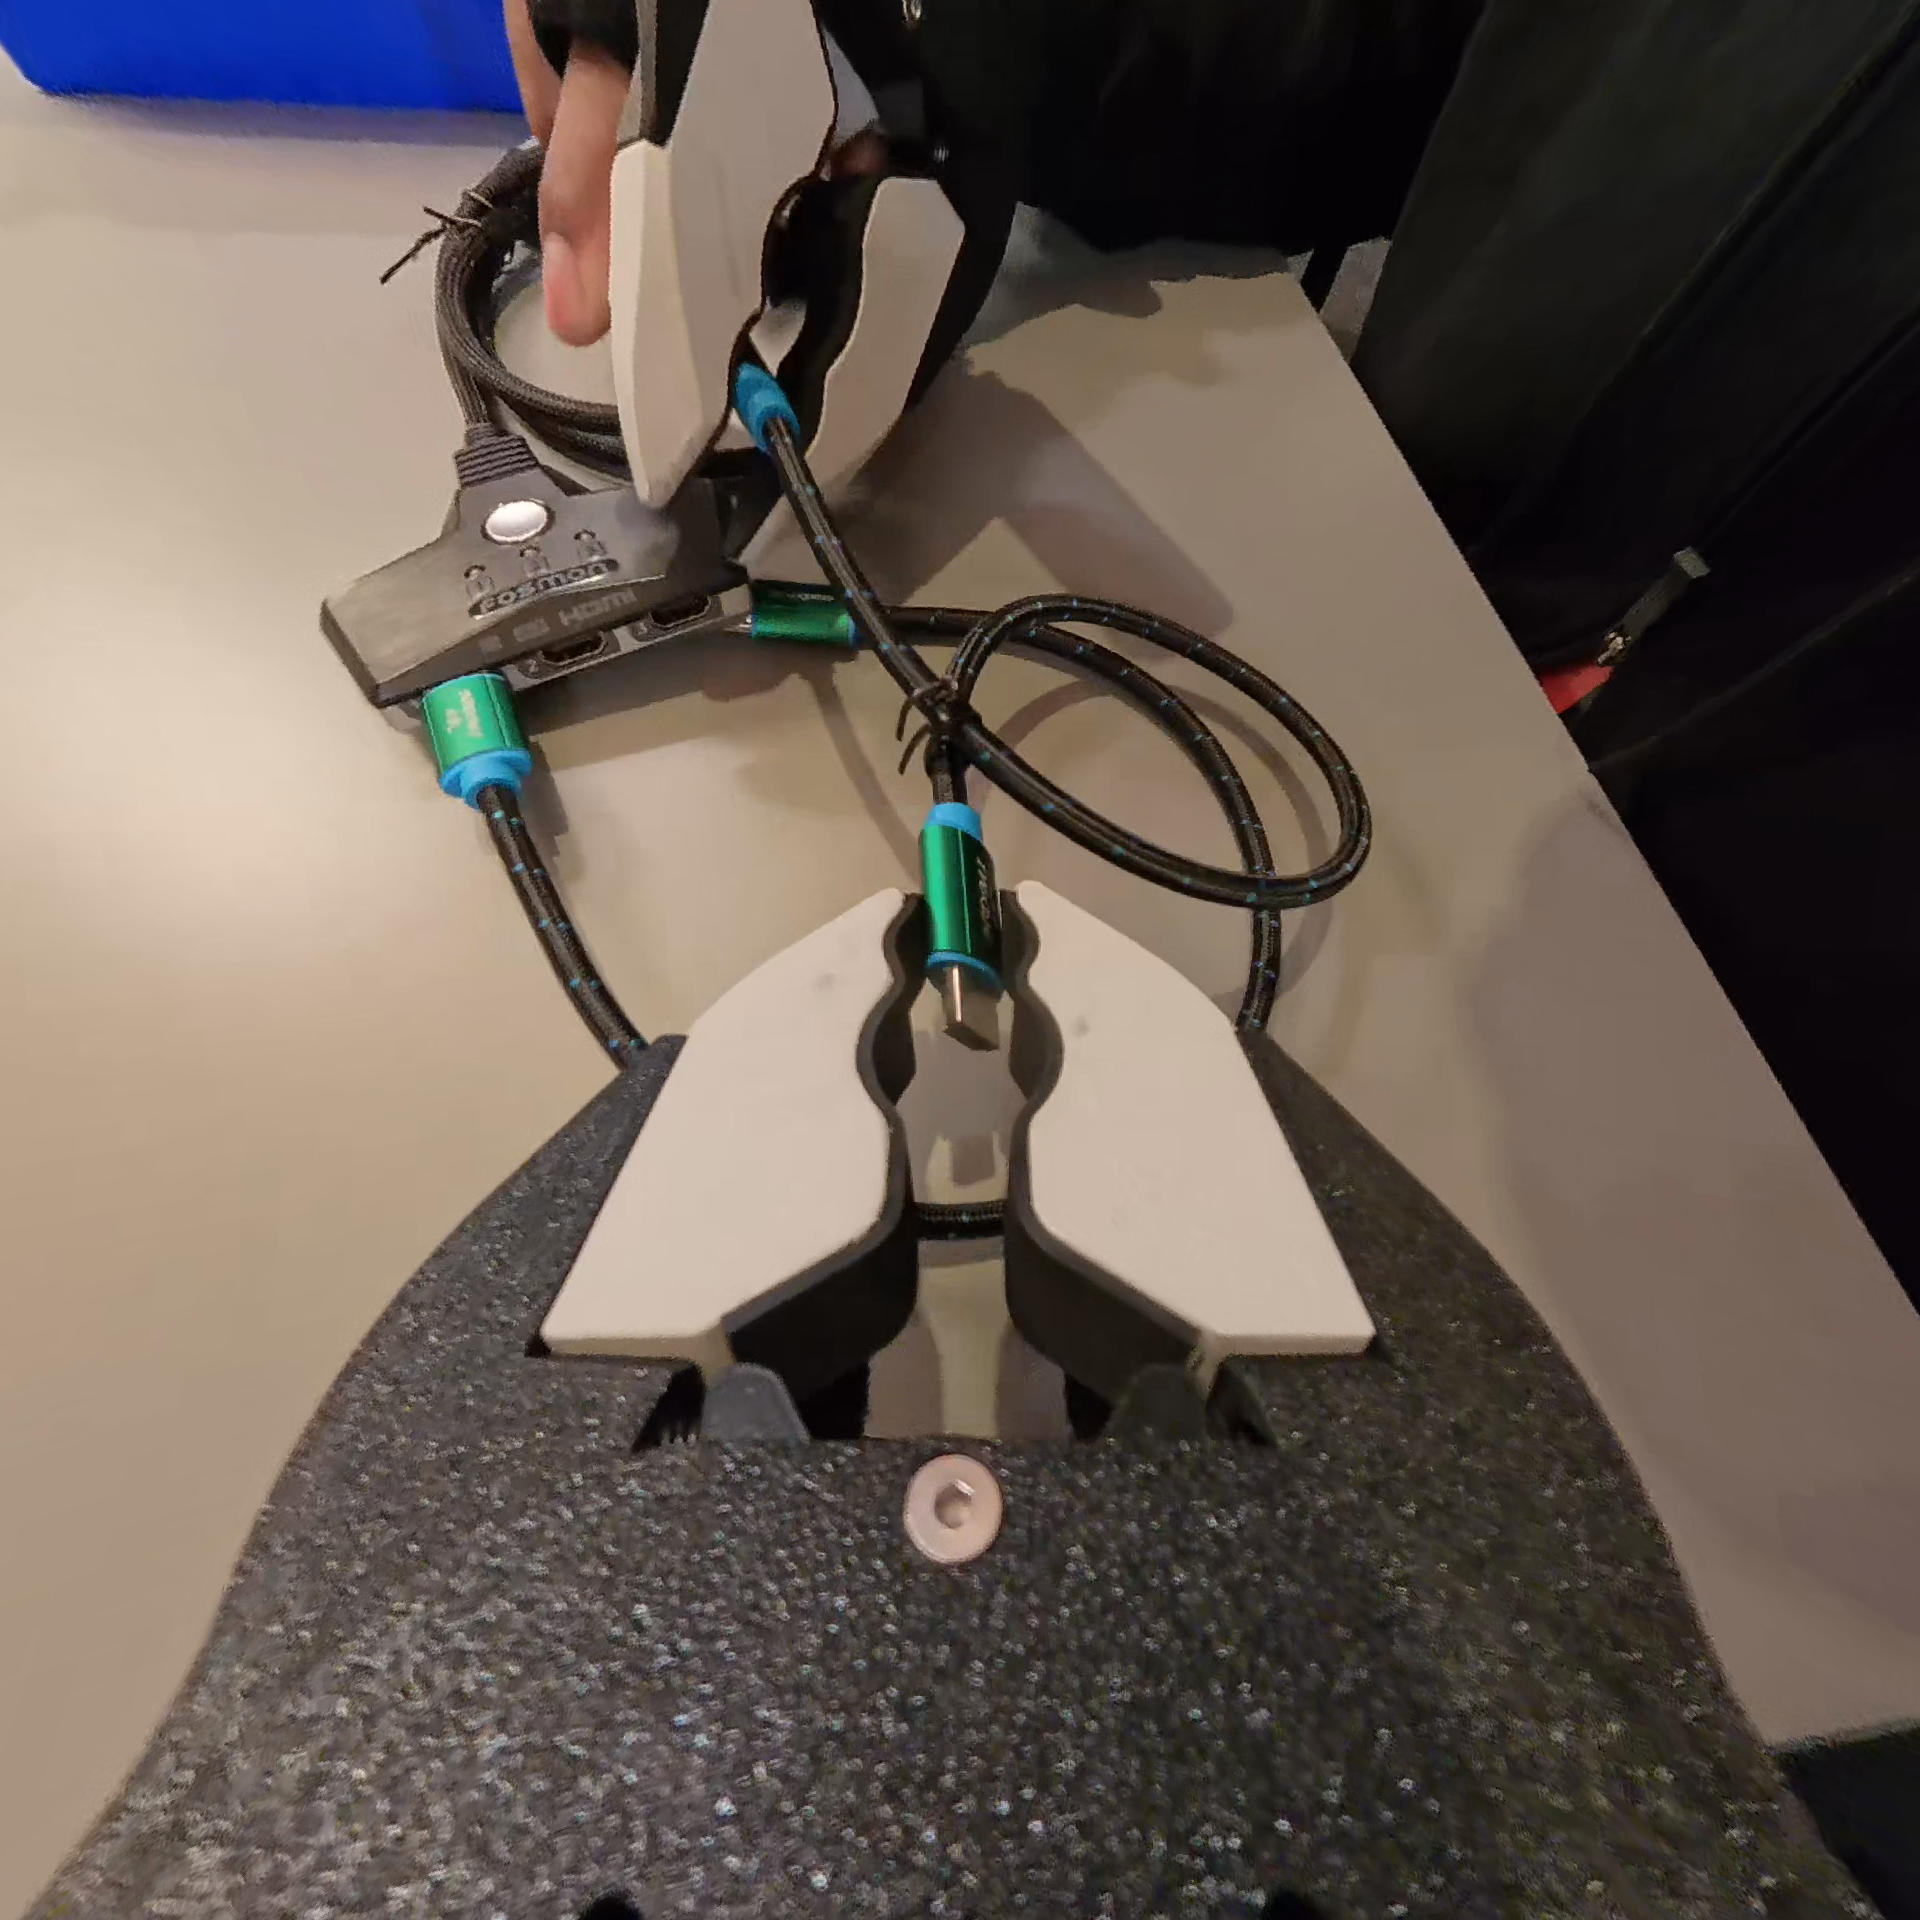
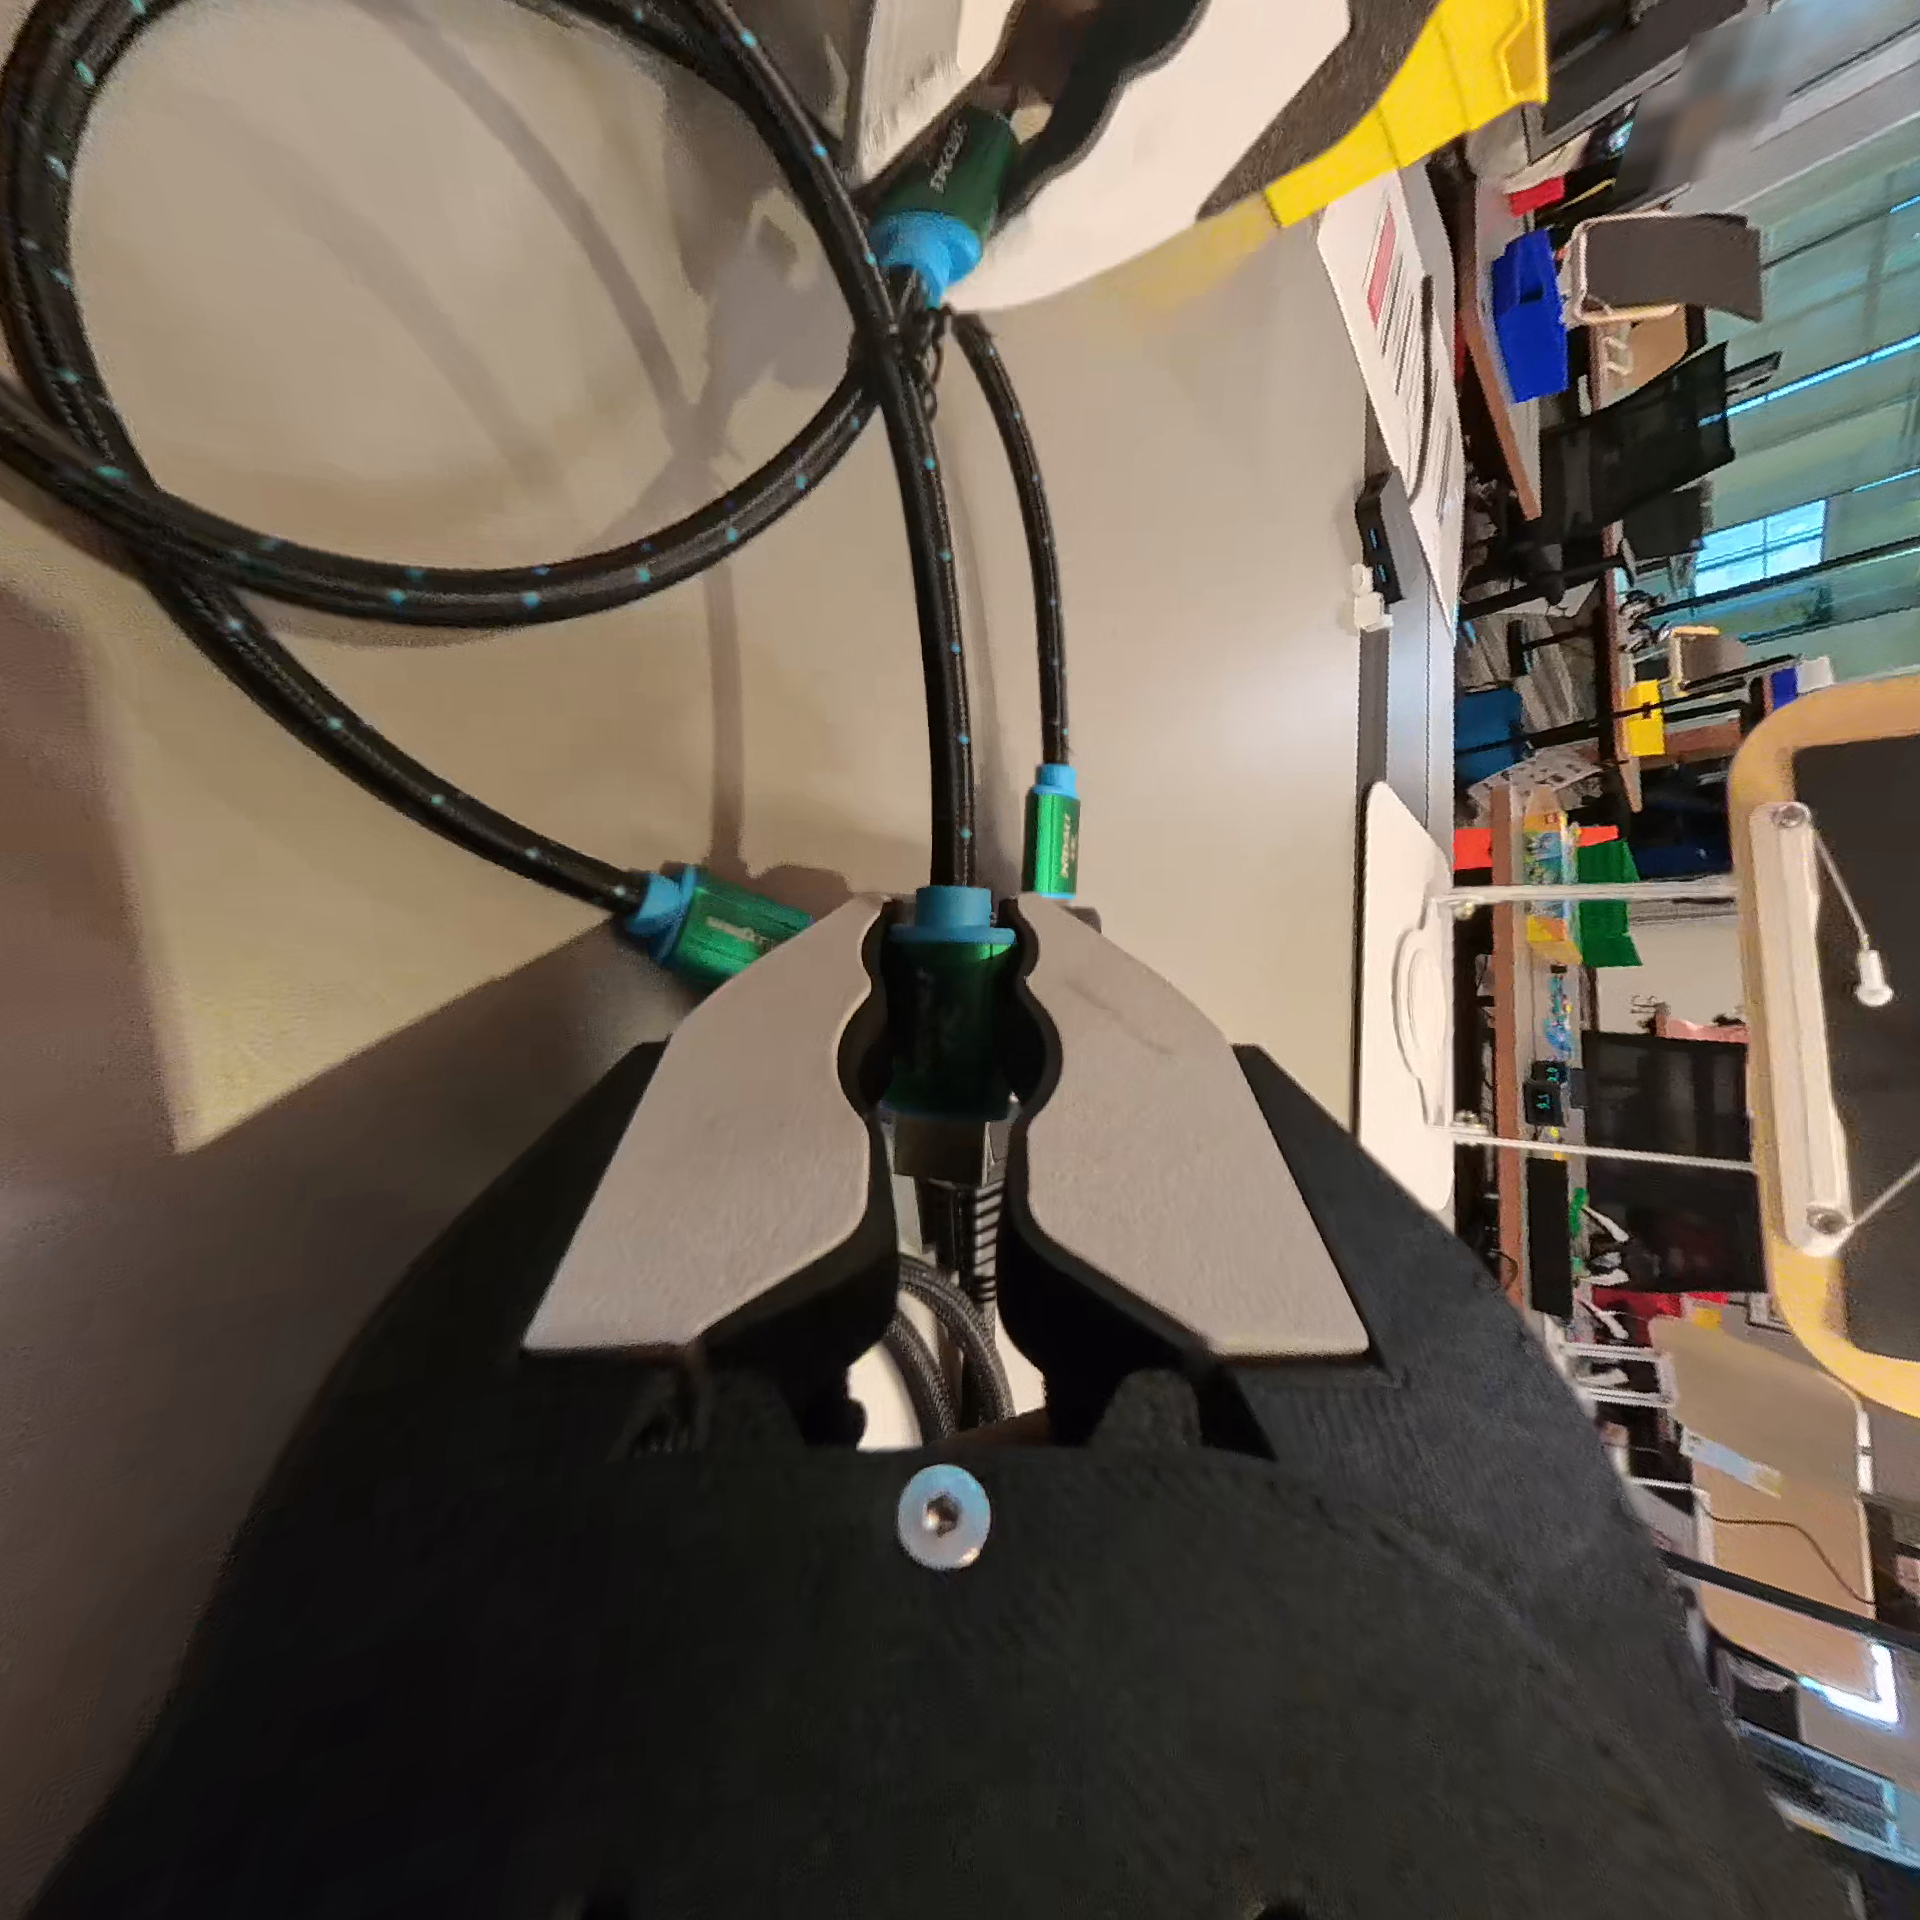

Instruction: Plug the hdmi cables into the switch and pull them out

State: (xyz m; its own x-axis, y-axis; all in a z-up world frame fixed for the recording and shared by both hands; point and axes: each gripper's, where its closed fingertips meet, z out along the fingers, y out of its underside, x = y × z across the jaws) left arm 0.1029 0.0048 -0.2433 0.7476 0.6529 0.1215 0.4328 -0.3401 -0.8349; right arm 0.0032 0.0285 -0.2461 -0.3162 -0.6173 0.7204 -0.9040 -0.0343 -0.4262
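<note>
A black HDMI switch [image 1: 540, 592] lies on the beige table [image 1: 208, 935]. One green plug [image 1: 473, 717] sits in its left port; the middle and right ports show empty. Another green plug [image 1: 800, 623] lies by the switch's right corner. My left gripper [image 1: 961, 914] is shut on a green plug [image 1: 966, 935], metal tip pointing back at the camera, above the table. My right gripper [image 1: 748, 436], held by a gloved hand, hangs over the switch's right side, shut on a plug with a blue collar [image 1: 764, 400]. The right wrist view shows that gripper [image 2: 945, 914] clamping the plug [image 2: 945, 1018]; the switch is hidden there.
Braided black cables with blue flecks [image 1: 1195, 748] loop on the table to the right of the switch. The switch's own coiled cable [image 1: 468, 312] lies behind it. A blue bin [image 1: 260, 52] stands at the far left. The table edge [image 1: 1558, 727] runs along the right.
</note>
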